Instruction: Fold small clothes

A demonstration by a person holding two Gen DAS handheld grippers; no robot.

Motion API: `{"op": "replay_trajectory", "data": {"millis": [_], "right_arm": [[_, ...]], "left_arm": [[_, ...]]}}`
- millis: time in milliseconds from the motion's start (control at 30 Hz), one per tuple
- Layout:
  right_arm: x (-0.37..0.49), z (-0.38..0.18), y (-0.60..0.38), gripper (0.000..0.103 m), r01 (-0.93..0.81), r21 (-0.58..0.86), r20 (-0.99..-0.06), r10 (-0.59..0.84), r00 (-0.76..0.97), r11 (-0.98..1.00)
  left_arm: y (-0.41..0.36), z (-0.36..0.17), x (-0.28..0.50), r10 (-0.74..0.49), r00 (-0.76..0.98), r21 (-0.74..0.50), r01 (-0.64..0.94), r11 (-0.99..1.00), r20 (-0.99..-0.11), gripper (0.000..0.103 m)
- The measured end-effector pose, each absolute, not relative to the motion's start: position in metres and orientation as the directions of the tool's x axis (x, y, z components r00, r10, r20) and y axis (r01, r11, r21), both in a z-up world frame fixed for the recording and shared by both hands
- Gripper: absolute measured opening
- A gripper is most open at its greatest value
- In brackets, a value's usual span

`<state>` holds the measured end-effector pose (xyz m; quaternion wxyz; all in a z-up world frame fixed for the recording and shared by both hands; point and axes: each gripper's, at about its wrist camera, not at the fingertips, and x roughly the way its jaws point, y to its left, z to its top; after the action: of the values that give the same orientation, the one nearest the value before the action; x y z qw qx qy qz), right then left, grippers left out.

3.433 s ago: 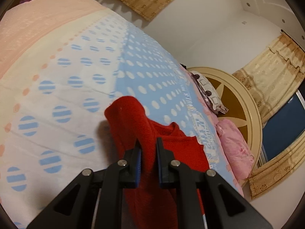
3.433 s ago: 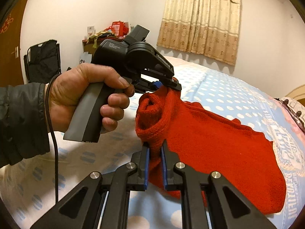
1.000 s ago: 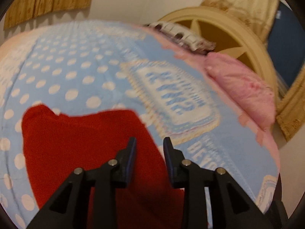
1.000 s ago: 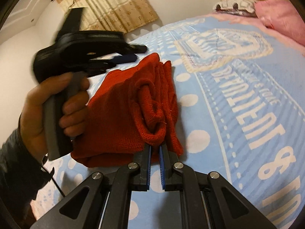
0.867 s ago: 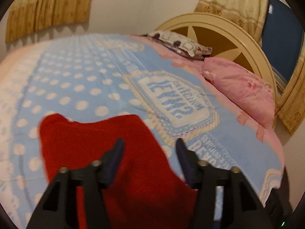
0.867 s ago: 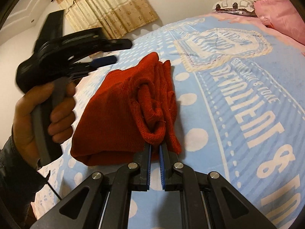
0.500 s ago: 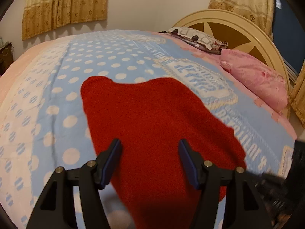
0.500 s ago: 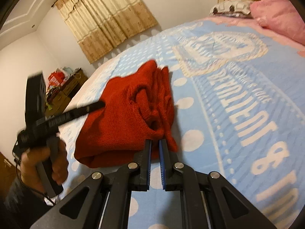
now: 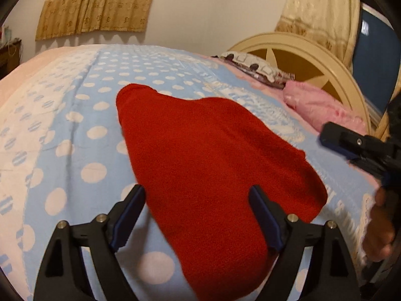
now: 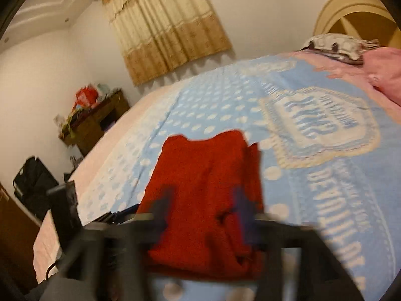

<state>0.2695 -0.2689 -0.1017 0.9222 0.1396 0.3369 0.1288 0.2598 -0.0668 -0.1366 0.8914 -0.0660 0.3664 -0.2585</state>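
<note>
My left gripper (image 9: 196, 219) hangs low over the bed, its jaws wide and still opening. Nothing is pinched in them: the red knitted garment (image 9: 210, 165) lies folded on the blanket below and ahead, showing between the two blue-padded fingers (image 9: 127, 213) without touching either pad. From here the garment stretches away from the fingertips as a broad flat slab, its far end rounded.

My right gripper (image 10: 203, 213) is blurred in its own view. Its jaws are opening too, with a clear gap between them, and the same red garment (image 10: 208, 190) lies just beyond and beneath that gap, not gripped. A bunched fold runs along the garment's right-hand edge.

Around the garment spreads a light blue blanket (image 9: 82, 115) with white dots. Further out to my right lie a pink pillow (image 9: 323, 107) and a cream headboard (image 9: 300, 50); tan curtains (image 10: 165, 25) hang on the wall beyond.
</note>
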Motion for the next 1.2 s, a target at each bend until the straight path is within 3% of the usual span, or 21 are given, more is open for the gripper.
{"op": "replay_trajectory", "data": {"millis": [67, 133, 167, 267, 433, 500, 567, 667, 767, 900, 1100, 1200], "right_arm": [[0.279, -0.114, -0.258, 0.07, -0.131, 0.301, -0.639, 0.302, 0.707, 0.945], [0.283, -0.124, -0.257, 0.051, -0.072, 0.235, -0.685, 0.218, 0.695, 0.969], [0.284, -0.13, -0.259, 0.032, -0.047, 0.224, -0.702, 0.194, 0.685, 0.973], [0.284, -0.142, -0.277, 0.024, 0.01, 0.263, -0.736, 0.194, 0.649, 0.965], [0.265, -0.156, -0.291, 0.026, 0.009, 0.257, -0.749, 0.193, 0.634, 0.966], [0.266, -0.152, -0.293, 0.043, -0.008, 0.26, -0.735, 0.203, 0.647, 0.966], [0.268, -0.143, -0.295, 0.049, 0.004, 0.257, -0.726, 0.191, 0.66, 0.966], [0.272, -0.117, -0.294, 0.049, 0.004, 0.221, -0.669, 0.149, 0.728, 0.975], [0.29, -0.087, -0.259, 0.049, -0.138, 0.122, -0.625, 0.184, 0.758, 0.983], [0.333, -0.09, -0.219, 0.049, -0.302, 0.142, -0.704, 0.311, 0.638, 0.943], [0.393, -0.148, -0.234, 0.049, -0.139, 0.15, -0.834, 0.2, 0.515, 0.979], [0.397, -0.158, -0.262, 0.048, -0.092, 0.272, -0.808, 0.279, 0.519, 0.958]], "left_arm": [[-0.067, -0.139, 0.26, -0.516, 0.59, -0.316, 0.414, 0.853, -0.621, 0.092], [-0.067, -0.141, 0.26, -0.525, 0.583, -0.326, 0.417, 0.848, -0.62, 0.096], [-0.066, -0.141, 0.26, -0.53, 0.581, -0.332, 0.419, 0.845, -0.618, 0.097], [-0.062, -0.142, 0.258, -0.548, 0.577, -0.357, 0.418, 0.835, -0.606, 0.101], [-0.063, -0.145, 0.257, -0.555, 0.559, -0.363, 0.424, 0.83, -0.615, 0.103], [-0.064, -0.147, 0.258, -0.547, 0.553, -0.361, 0.416, 0.835, -0.629, 0.103], [-0.061, -0.148, 0.259, -0.55, 0.551, -0.376, 0.404, 0.834, -0.627, 0.103], [-0.058, -0.151, 0.26, -0.558, 0.542, -0.398, 0.392, 0.83, -0.629, 0.103], [-0.058, -0.152, 0.26, -0.559, 0.538, -0.402, 0.39, 0.829, -0.631, 0.103], [-0.06, -0.152, 0.26, -0.551, 0.537, -0.394, 0.387, 0.834, -0.639, 0.103], [-0.061, -0.153, 0.262, -0.55, 0.528, -0.396, 0.384, 0.834, -0.647, 0.103], [-0.063, -0.154, 0.263, -0.549, 0.521, -0.388, 0.392, 0.834, -0.654, 0.103]]}}
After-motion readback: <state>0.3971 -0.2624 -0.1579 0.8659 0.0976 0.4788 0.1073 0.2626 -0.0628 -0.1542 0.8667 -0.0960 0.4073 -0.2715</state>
